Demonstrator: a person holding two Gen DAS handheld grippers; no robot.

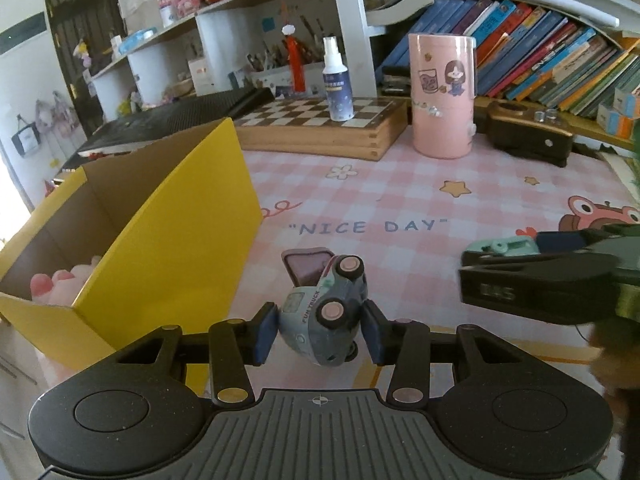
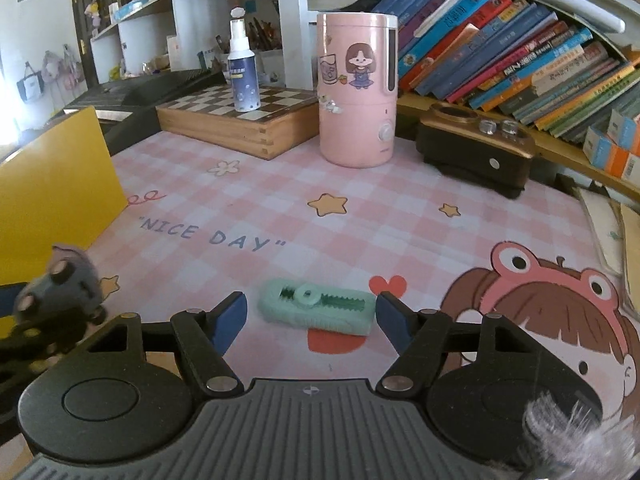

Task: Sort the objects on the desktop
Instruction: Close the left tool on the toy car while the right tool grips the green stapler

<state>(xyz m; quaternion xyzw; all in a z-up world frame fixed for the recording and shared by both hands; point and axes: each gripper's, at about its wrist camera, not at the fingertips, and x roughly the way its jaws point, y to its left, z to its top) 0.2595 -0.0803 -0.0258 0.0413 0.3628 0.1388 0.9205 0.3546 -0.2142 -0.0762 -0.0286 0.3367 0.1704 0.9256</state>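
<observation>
The left gripper (image 1: 320, 330) is clamped on a small blue-grey toy truck (image 1: 326, 312), its 2 blue pads pressing the cab from either side; the truck is tipped on its side with 2 pink wheels facing the camera, and it looks lifted clear of the pink checked mat (image 1: 400, 184). Just to its left stands the yellow box (image 1: 168, 240), open at the top, with something soft and pink already lying inside. The right gripper (image 2: 312, 316) stands wide and holds nothing: a mint-green correction-tape dispenser (image 2: 318, 310) lies flat on the mat between its 2 pads, with a gap showing on both sides. So the sorting seems to be at 2 steps at once: the truck is picked and on its way, the dispenser is lined up but not yet gripped. For the left hand the next move likely calls for carrying the truck over the box's yellow wall, high enough to clear the rim, and letting go inside. For the right hand it calls for closing on the dispenser's long ends, which are rounded and may slip, so a square, centred squeeze looks safest. The 2 grippers are near each other, so they need room to pass.
</observation>
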